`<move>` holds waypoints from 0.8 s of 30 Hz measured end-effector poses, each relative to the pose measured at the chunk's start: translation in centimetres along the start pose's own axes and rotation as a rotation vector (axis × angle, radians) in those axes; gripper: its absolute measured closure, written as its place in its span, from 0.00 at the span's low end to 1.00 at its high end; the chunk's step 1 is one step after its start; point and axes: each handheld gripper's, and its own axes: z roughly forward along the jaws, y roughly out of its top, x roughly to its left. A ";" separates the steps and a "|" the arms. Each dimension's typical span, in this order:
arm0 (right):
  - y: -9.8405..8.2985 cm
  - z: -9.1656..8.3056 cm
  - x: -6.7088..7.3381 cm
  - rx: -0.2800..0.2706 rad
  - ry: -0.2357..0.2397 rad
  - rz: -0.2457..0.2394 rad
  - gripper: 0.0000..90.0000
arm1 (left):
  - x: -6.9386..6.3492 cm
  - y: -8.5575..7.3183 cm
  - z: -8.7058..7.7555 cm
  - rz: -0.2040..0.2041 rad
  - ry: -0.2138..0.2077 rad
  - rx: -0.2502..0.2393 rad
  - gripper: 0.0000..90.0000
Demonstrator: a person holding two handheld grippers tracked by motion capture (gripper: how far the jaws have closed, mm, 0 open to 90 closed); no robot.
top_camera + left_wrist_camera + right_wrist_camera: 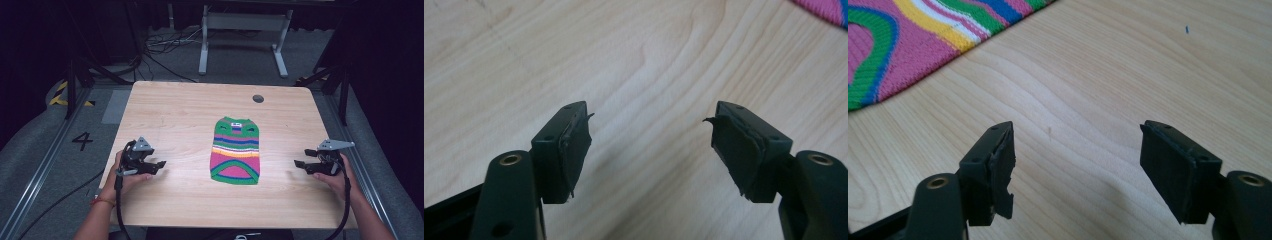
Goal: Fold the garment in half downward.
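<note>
We see a small striped knitted sweater (236, 150) lying flat near the middle of the wooden bench (175, 110), its long axis running away from us: the green neck end points to the far edge, the pink hem with its green and blue band points toward us. No containers stand on the bench. Our left gripper (159, 164) hovers well to the left of the sweater, fingers (569, 150) apart with bare wood between them. Our right gripper (301, 158) sits to the right of it, fingers (993, 170) likewise apart and holding nothing, the sweater's hem corner ahead of them on the left
</note>
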 end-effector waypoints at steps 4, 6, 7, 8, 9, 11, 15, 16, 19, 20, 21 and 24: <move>1.0 0.1 0.0 0.006 -0.019 -0.036 0.38 | 0.1 1.5 0.5 0.017 -0.010 -0.005 0.38; 1.7 0.3 0.0 0.002 -0.010 -0.035 0.38 | 0.0 2.3 0.7 0.029 -0.011 -0.013 0.38; 1.9 0.3 0.0 -0.001 -0.011 -0.036 0.38 | 0.1 2.9 0.9 0.038 -0.009 -0.025 0.38; 2.4 0.5 -0.1 -0.013 -0.007 -0.033 0.38 | 0.0 3.3 1.1 0.036 -0.017 -0.023 0.38; 2.7 0.7 -0.1 -0.013 -0.006 -0.034 0.38 | 0.0 3.7 1.3 0.035 -0.017 -0.027 0.38; 3.8 1.3 -0.1 -0.029 -0.005 -0.036 0.40 | -0.1 4.5 1.9 0.042 -0.027 -0.027 0.38; 5.0 2.1 0.1 -0.034 0.001 -0.044 0.41 | -0.6 6.2 3.1 0.076 -0.039 -0.019 0.39; 5.4 2.3 0.2 -0.038 0.000 -0.055 0.42 | -0.7 6.6 3.4 0.087 -0.039 -0.016 0.38; 6.7 3.2 0.5 -0.042 0.006 -0.064 0.42 | -0.9 7.9 4.5 0.101 -0.049 -0.018 0.39; 7.2 3.6 0.7 -0.039 0.002 -0.078 0.42 | -1.0 8.5 4.8 0.105 -0.054 -0.016 0.39; 7.6 4.1 0.8 -0.037 0.016 -0.071 0.43 | -1.1 8.9 5.2 0.107 -0.061 -0.024 0.39; 8.5 5.3 1.1 -0.037 0.030 -0.073 0.44 | -1.4 10.5 6.3 0.133 -0.070 -0.018 0.40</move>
